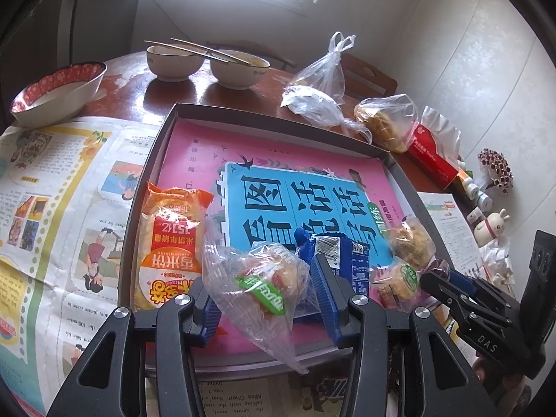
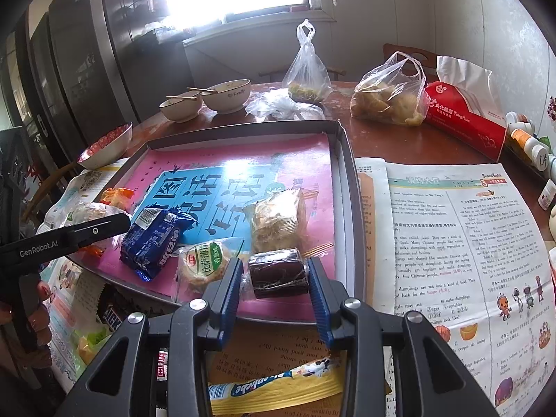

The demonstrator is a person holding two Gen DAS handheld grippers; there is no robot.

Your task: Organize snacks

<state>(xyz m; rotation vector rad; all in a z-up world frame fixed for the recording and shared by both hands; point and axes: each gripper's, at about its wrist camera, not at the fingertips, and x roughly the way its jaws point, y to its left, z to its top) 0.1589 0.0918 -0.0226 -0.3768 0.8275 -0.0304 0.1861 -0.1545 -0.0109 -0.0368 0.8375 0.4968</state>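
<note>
Left tongs (image 1: 264,299) hang with jaws apart around a crinkled clear bag holding a round pastry (image 1: 266,278), not visibly pinching it, over the near edge of a shallow grey cardboard box lid (image 1: 139,191) lined with a glossy pink book. Right tongs (image 2: 274,285) straddle a dark, film-wrapped rectangular cake (image 2: 278,271), ribbed blue pads at both ends, contact unclear. A blue foil cookie pack (image 2: 154,239) lies left of them, a pale flaky pastry (image 2: 276,224) just beyond. Newspaper covers the round wooden tabletop (image 2: 399,139).
</note>
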